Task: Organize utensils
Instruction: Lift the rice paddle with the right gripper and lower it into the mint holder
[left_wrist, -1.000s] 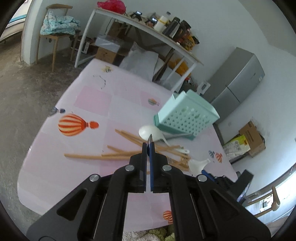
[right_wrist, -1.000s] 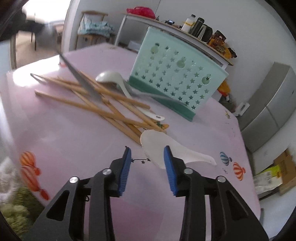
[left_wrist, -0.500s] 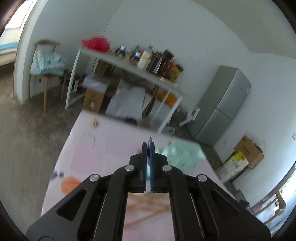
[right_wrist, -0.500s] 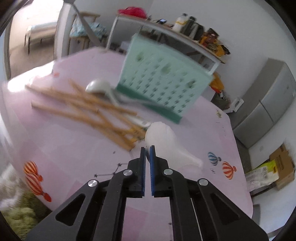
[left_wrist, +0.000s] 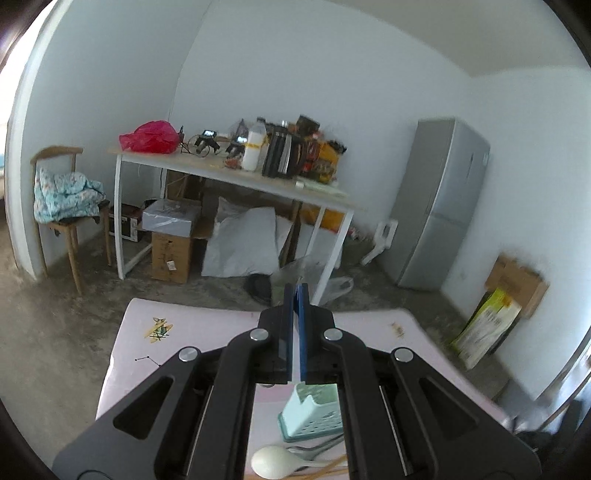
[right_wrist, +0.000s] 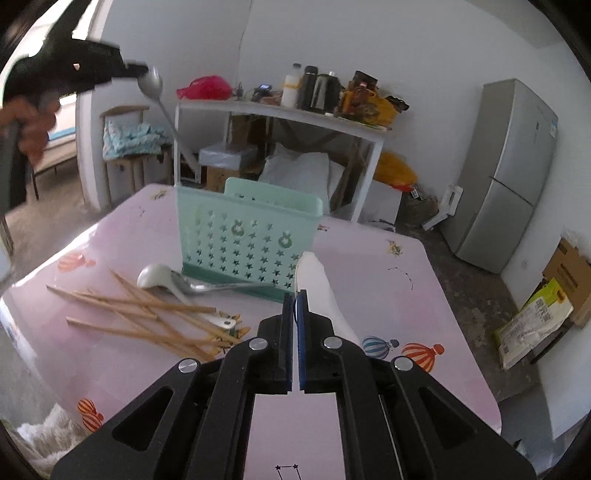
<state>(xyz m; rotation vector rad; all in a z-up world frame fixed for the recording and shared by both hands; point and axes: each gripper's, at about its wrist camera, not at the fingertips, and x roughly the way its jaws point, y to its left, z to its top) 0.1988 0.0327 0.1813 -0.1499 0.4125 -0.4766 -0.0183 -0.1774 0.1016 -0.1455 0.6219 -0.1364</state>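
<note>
- Utensil basket (right_wrist: 248, 236) upright mid-frame, clear table (right_wrist: 369, 273) right of it.
- Right gripper (right_wrist: 294, 306) clamped on white spoon (right_wrist: 317, 284).
- Left gripper (right_wrist: 138, 70) upper left — pinching metal spoon (right_wrist: 162, 107), raised.

Holder and loose utensils on the desk (right_wrist: 369, 266)

Chopsticks (right_wrist: 147, 314) and ladle (right_wrist: 159, 277) lie left-front of the upright holder (right_wrist: 247, 236); fridge (right_wrist: 506, 173) stands far right behind.

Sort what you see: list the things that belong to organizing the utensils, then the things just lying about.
Job: mint utensil basket; metal spoon in left gripper; white spoon in right gripper; chopsticks; white ladle.

Lying about: fridge; red bag; bottles; chair.
</note>
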